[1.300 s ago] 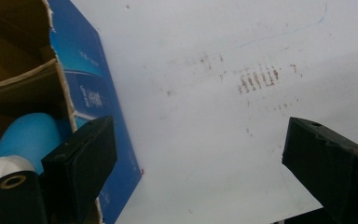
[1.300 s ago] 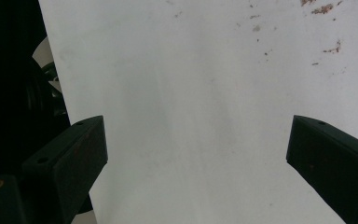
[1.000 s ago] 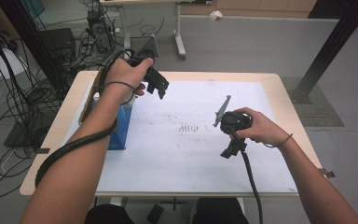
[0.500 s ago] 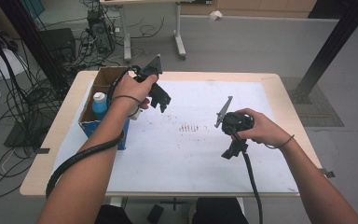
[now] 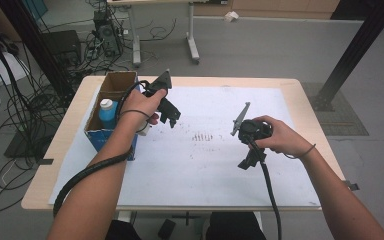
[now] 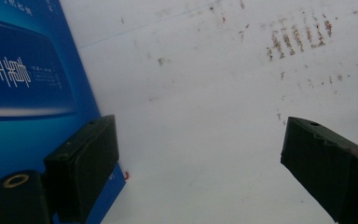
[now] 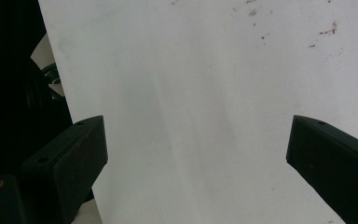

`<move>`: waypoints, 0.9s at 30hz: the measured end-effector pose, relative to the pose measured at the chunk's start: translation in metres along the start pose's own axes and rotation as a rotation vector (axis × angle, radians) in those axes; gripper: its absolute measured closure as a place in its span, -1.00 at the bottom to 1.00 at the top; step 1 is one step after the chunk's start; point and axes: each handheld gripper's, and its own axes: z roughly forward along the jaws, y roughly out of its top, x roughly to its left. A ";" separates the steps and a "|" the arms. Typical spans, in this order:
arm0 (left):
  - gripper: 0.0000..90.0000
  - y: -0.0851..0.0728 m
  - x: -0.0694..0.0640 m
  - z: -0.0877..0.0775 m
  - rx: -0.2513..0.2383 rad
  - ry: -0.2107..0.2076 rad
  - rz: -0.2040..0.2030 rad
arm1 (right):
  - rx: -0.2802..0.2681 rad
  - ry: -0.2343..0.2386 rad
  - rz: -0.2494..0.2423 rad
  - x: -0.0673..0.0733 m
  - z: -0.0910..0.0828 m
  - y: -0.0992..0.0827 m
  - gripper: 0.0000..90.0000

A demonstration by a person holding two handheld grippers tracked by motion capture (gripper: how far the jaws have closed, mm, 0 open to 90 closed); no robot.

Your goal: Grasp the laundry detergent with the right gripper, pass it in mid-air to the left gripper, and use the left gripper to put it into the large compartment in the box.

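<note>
My left gripper (image 5: 171, 118) hangs over the white sheet (image 5: 205, 165) just right of an open cardboard box (image 5: 111, 88) with a blue side (image 6: 23, 93). In the left gripper view it (image 6: 198, 135) is open, with only bare sheet and brown smudges (image 6: 298, 39) between its jaws. A bottle with a blue cap (image 5: 107, 111) stands inside the box. My right gripper (image 5: 247, 161) is held over the sheet's right half, jaws pointing towards the near edge. In the right gripper view it (image 7: 198, 135) is open and empty, and the sheet's edge and dark space are at the left.
The white sheet covers most of a light wooden table (image 5: 307, 107). Cables (image 5: 15, 100) and equipment crowd the floor to the left. Behind stands another table's leg (image 5: 192, 47), and a black post (image 5: 350, 55) rises at the right. Both grippers trail cables towards the near edge.
The left hand has swung its gripper to the right, off the box and over the sheet, uncovering the box and bottle. The right gripper has barely moved.
</note>
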 end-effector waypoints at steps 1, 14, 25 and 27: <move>-0.74 0.000 0.000 0.001 0.002 0.000 0.001 | -0.002 -0.001 0.001 0.000 0.000 -0.001 -0.88; -0.75 -0.001 -0.001 0.002 0.012 -0.007 -0.004 | 0.002 0.001 0.003 -0.001 0.003 -0.006 -0.88; -0.75 -0.003 -0.003 0.001 0.015 -0.023 -0.006 | -0.002 -0.006 0.005 0.000 0.001 -0.005 -0.88; -0.75 -0.003 -0.004 0.000 0.014 -0.026 -0.008 | 0.003 -0.007 0.005 0.001 0.000 -0.005 -0.88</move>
